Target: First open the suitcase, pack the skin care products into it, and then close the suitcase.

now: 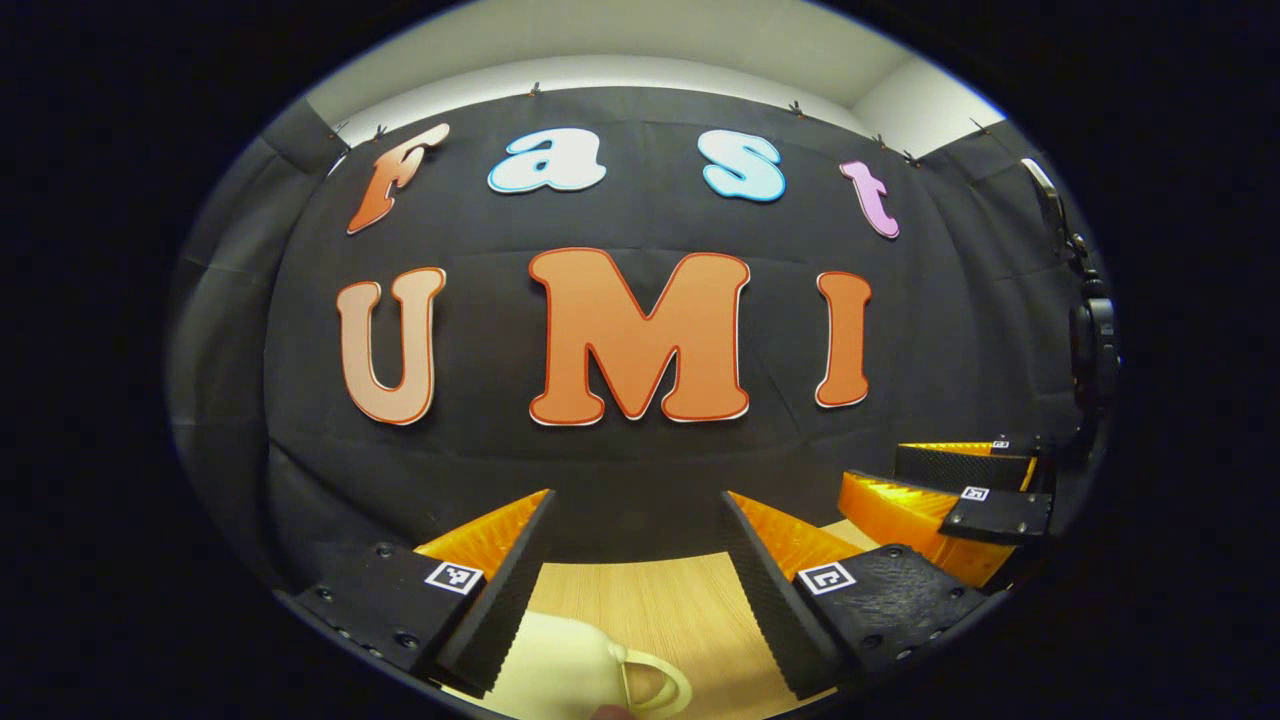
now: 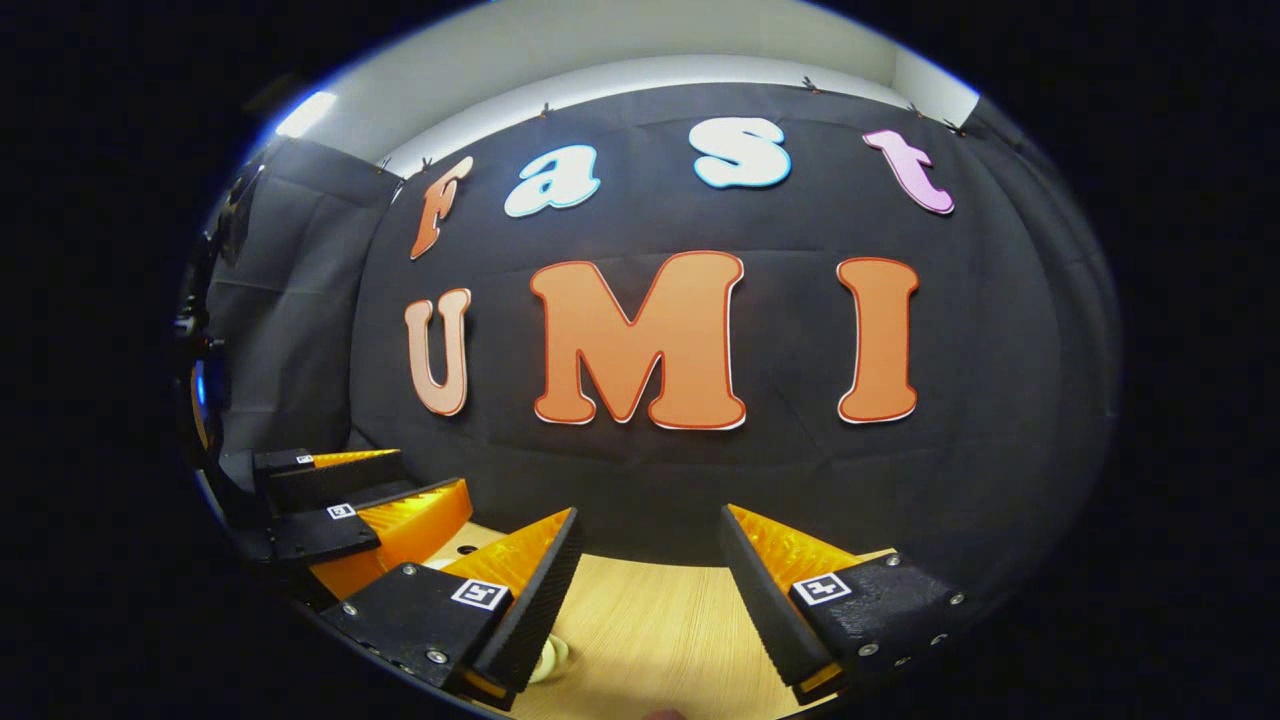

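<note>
My left gripper (image 1: 638,500) is open and held level above the wooden table (image 1: 660,610), facing the booth's back wall. Just below and between its fingers lies a cream-coloured rounded object with a loop handle (image 1: 570,670), untouched; I cannot tell what it is. My right gripper (image 2: 650,515) is also open with nothing between its fingers. A small bit of the cream object (image 2: 552,658) peeks out under its left finger. The two grippers hover side by side: the right gripper (image 1: 875,463) is seen at the right edge, the left gripper (image 2: 432,470) at the left edge.
The black cloth wall stands close behind the table's far edge (image 2: 650,560). A dark stand with a device (image 1: 1090,340) hangs at the far right side of the booth.
</note>
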